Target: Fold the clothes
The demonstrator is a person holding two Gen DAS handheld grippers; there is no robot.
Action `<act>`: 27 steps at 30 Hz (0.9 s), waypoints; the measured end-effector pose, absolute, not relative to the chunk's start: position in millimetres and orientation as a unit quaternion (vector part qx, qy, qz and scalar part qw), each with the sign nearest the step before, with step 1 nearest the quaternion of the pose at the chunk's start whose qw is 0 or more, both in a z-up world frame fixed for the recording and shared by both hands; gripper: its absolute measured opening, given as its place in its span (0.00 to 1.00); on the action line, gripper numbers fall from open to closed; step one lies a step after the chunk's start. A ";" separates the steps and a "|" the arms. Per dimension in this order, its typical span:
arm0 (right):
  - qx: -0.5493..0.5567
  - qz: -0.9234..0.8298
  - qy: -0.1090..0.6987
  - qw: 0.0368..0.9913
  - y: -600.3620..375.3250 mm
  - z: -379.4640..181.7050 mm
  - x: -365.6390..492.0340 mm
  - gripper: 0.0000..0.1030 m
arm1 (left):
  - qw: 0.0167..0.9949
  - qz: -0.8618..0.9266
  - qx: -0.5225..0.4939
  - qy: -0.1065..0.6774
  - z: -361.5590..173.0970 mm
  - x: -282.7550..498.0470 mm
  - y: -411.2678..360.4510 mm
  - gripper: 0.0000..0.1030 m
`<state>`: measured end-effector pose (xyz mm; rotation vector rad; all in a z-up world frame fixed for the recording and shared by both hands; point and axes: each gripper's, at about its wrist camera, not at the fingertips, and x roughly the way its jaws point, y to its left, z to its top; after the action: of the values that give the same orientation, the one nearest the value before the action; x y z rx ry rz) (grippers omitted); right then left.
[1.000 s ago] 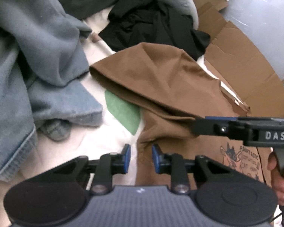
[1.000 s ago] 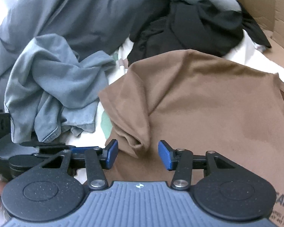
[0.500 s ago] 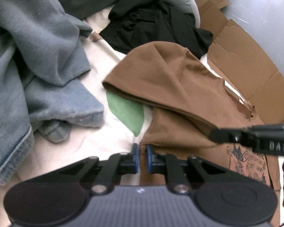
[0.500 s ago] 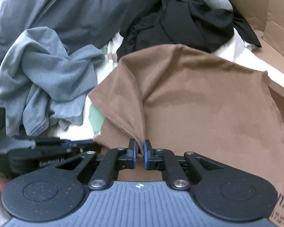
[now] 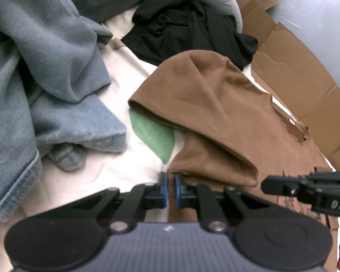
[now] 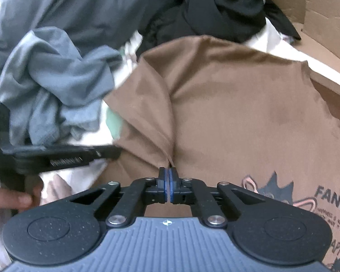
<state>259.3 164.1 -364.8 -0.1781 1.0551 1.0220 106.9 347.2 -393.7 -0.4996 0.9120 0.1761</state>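
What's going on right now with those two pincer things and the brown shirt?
Left gripper shut on brown shirt edge. Right gripper pinching a shirt fold. Grey clothes heaped alongside, not blocking.

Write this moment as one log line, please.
step: grasp | left fingers: shut on brown cotton T-shirt edge | right fingers: pinching its fold

Both handheld grippers share one build — a ribbed grey housing flanked by two round black discs, black linkage arms point(image 6: 133, 198) fastened with silver screws point(image 5: 216, 224), and blue-padded fingertips point(image 5: 163, 189). White lettering — "DAS" point(image 5: 338, 204) — marks the right gripper's side.
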 end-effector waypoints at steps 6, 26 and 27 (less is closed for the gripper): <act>-0.085 0.467 0.476 0.740 179.9 -369.1 266.4 0.28 | 0.864 0.088 -0.237 0.436 -393.8 108.7 344.9 0.09; -0.071 0.444 0.543 0.709 172.5 -395.4 254.0 0.00 | 0.862 0.089 -0.237 0.440 -383.7 106.5 342.2 0.09; -0.069 0.443 0.546 0.707 172.7 -398.9 254.2 0.01 | 0.865 0.090 -0.235 0.434 -377.8 103.2 341.6 0.09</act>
<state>254.2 172.7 -398.9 -0.1527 1.2129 0.9849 103.2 341.6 -377.8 -0.4924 0.9089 0.1886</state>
